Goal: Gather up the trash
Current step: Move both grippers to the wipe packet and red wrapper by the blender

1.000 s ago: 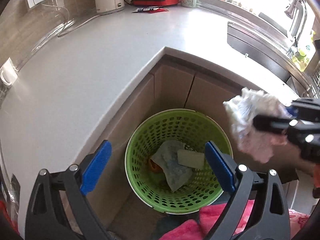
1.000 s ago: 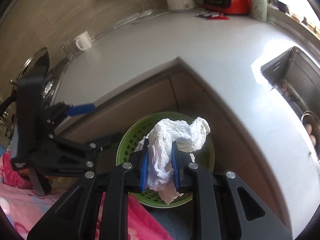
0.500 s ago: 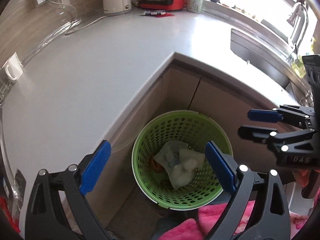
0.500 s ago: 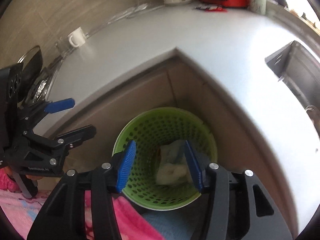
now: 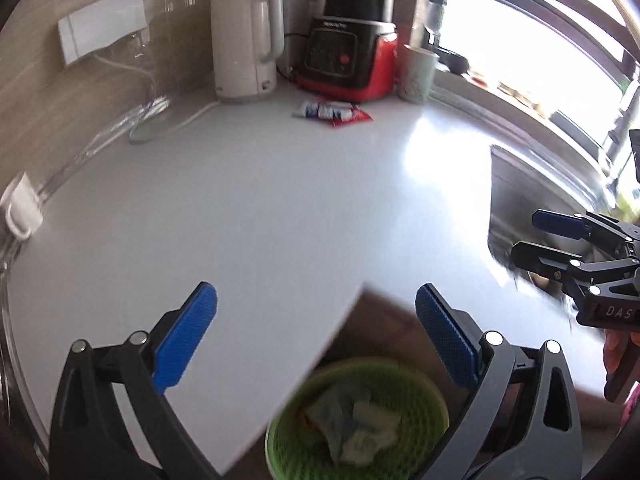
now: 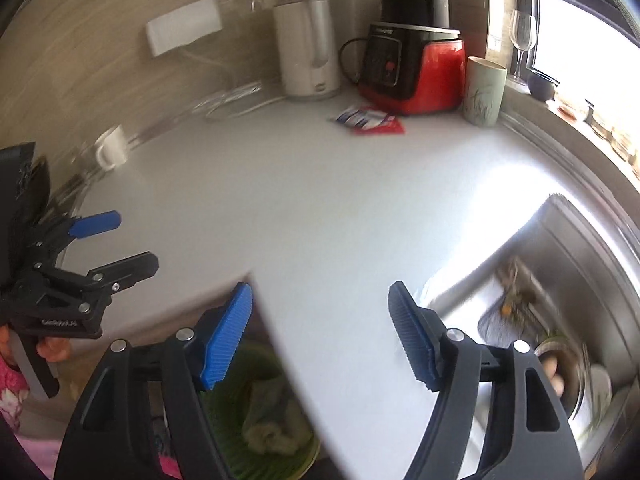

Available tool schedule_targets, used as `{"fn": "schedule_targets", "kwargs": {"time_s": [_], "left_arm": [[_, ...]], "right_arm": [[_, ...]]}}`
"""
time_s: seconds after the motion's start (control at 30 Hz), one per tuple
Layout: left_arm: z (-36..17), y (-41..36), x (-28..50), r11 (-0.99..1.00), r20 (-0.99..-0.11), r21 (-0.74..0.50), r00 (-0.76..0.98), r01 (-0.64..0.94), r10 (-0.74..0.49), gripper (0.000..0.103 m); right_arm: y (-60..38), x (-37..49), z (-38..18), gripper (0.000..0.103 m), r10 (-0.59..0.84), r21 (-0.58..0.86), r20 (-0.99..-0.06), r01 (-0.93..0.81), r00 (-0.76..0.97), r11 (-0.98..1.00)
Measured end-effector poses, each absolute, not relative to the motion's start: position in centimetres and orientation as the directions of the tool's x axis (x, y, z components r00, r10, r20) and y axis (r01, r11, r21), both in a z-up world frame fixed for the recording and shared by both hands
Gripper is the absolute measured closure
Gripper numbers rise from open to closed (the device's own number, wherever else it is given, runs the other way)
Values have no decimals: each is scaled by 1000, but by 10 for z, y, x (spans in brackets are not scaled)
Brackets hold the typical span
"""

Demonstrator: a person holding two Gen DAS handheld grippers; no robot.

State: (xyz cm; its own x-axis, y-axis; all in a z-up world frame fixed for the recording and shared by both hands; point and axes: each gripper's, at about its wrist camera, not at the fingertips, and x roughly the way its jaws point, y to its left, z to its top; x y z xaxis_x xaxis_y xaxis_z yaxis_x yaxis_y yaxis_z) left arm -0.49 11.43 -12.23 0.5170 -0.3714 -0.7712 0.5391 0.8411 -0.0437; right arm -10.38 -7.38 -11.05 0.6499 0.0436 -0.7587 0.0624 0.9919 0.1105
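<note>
Green perforated plastic forms the waste basket [image 5: 356, 420], which is set on the floor in the inner corner of the white worktop [image 5: 260, 208], presumably so that rubbish can be dropped from either run of the counter. Crumpled paper [image 5: 360, 432] is seen lying inside it; its exact make-up cannot be told through the blur.

The left gripper [image 5: 316, 332] is held above the counter edge, angled downward, its blue pads spread wide and opening, with nothing between them. The right gripper [image 6: 320, 332] is likewise empty; its jaws are opening, and only bare worktop and the basket rim are seen in the gap. Both are judged to be free for a fresh pick-up.

The piece of rubbish left to collect appears to be the red, white and blue wrapper [image 5: 332, 112], which lies flat on the worktop just in front of the red and black appliance [image 5: 348, 64] and near the white kettle [image 5: 244, 48]. It is well apart from both grippers, far across the counter and ahead of them, roughly in line with the gap of each. A pale cup [image 6: 484, 92] stands beside the appliance, clear of the wrapper. Because the wrapper lies so flat, a low, shallow approach is judged to be needed.
</note>
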Motion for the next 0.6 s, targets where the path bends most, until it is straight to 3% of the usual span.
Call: {"fn": "schedule_targets", "kwargs": {"time_s": [0.6], "left_arm": [[-158,-54,256,935,-818,-96,509,341,-270,8]], "right_arm": [[-227,137,-163,31,122,131,-793,-28,596,991]]}}
